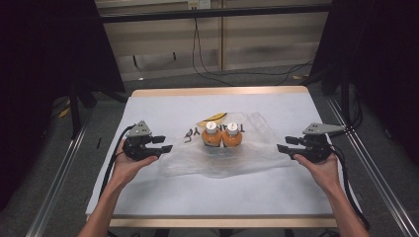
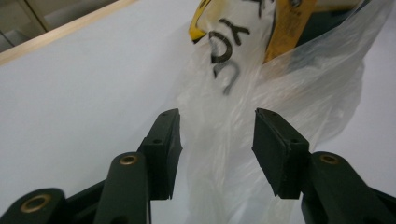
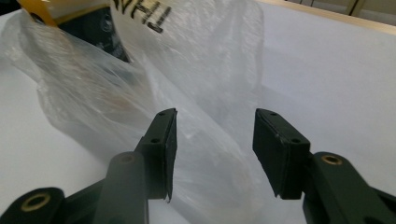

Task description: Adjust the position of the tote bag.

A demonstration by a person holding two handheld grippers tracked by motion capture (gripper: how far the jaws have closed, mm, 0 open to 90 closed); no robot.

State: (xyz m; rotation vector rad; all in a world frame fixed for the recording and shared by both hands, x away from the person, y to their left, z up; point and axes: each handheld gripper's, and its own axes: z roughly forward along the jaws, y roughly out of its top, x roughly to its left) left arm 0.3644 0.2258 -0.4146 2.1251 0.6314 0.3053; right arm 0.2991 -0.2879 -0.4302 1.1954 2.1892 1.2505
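Note:
A clear plastic bag [image 1: 249, 154] with black lettering and a yellow patch lies flat in the middle of the white table [image 1: 197, 195]. Two orange bottles [image 1: 211, 136] [image 1: 232, 136] with white caps stand side by side within its outline. My left gripper [image 1: 167, 146] hovers at the bag's left edge with its jaws apart; in the left gripper view [image 2: 217, 135] the bag's film [image 2: 243, 84] lies loose between the pads, which do not press on it. My right gripper [image 1: 282, 147] hovers at the bag's right edge, likewise open [image 3: 215, 135] over loose film [image 3: 116, 93].
The table has a wooden rim [image 1: 217, 91] at the far side. Black frame posts [image 1: 74, 106] stand off the left, and cables [image 1: 207, 69] lie on the floor behind. Metal rails [image 1: 54, 182] run along both sides.

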